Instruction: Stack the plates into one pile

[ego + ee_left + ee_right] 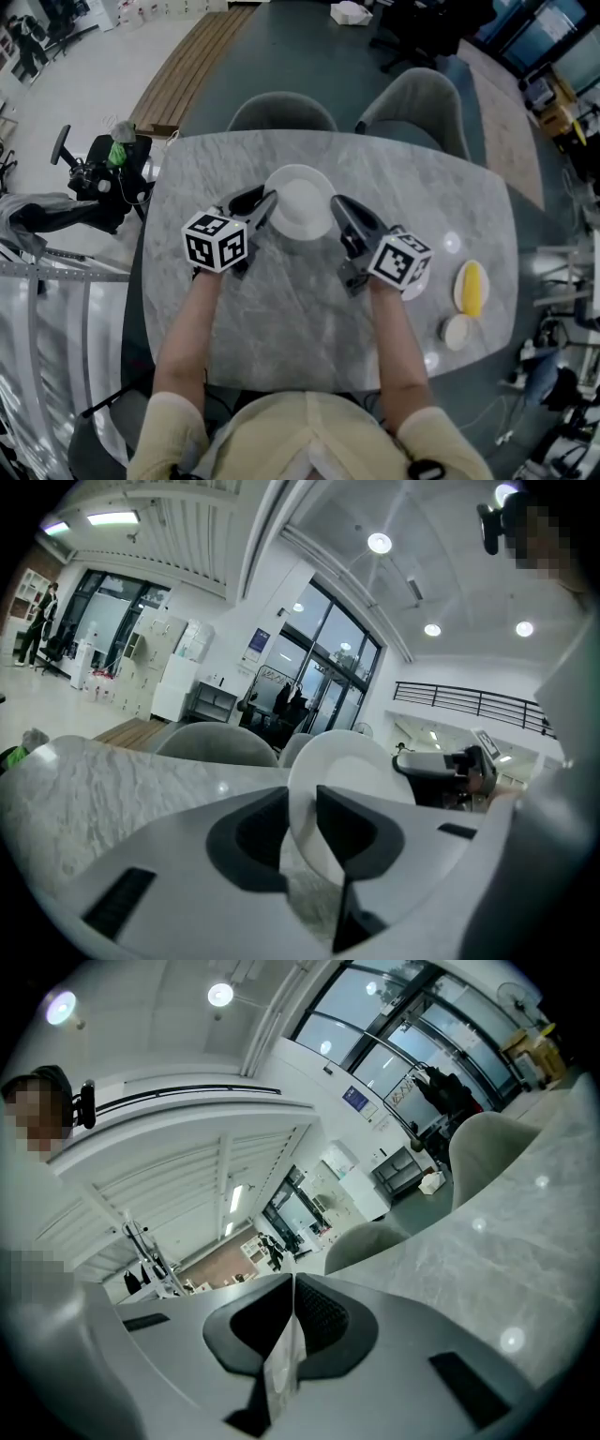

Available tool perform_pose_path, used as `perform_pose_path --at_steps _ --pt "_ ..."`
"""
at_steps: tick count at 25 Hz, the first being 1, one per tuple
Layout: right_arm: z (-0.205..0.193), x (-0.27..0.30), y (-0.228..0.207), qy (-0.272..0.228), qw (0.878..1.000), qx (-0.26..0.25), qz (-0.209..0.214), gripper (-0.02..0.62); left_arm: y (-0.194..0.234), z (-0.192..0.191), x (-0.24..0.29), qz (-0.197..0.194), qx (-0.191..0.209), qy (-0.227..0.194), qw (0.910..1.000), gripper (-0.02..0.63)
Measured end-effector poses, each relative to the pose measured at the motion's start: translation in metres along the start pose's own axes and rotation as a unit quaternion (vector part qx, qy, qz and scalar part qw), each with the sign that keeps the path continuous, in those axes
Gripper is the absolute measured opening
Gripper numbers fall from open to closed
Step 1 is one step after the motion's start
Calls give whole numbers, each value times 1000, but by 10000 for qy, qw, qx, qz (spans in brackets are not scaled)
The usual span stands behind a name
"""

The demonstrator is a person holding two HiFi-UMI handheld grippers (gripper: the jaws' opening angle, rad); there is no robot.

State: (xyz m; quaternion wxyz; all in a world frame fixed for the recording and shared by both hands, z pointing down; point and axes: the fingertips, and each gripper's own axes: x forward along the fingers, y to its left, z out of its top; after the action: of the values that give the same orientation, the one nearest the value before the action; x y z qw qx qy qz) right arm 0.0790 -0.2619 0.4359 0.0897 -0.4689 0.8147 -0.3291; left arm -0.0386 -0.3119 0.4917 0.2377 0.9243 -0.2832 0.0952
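While left claw (pixel 266 200) clamps rim, plate (pixel 302 204) white, round, plain

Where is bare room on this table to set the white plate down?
Bare marble: left of the left gripper to the grey marble table's left edge, and between the forearms at the near edge. Crowded: the right edge, with a yellow oval plate and small cream round dish.

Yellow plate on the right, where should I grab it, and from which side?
Probably its left rim, coming low from the table's middle: the yellow plate lies flat, so only the rim offers a pinch, and a small dish crowds its near side.
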Motion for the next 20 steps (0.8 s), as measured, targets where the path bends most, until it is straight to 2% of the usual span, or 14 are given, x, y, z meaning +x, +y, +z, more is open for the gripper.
perform_pose_path --at_steps 5,9,20 --pt "8 -26 -8 -118 9998 -110 -152 12 -26 3 8 -143 86 63 9998 86" --pt "11 -56 -22 -259 9991 -8 -322 12 -53 -1 22 -339 -4 214 9992 79" --pt "13 -165 -79 -602 9909 143 -1192 14 -149 -32 86 -946 197 756 9924 72"
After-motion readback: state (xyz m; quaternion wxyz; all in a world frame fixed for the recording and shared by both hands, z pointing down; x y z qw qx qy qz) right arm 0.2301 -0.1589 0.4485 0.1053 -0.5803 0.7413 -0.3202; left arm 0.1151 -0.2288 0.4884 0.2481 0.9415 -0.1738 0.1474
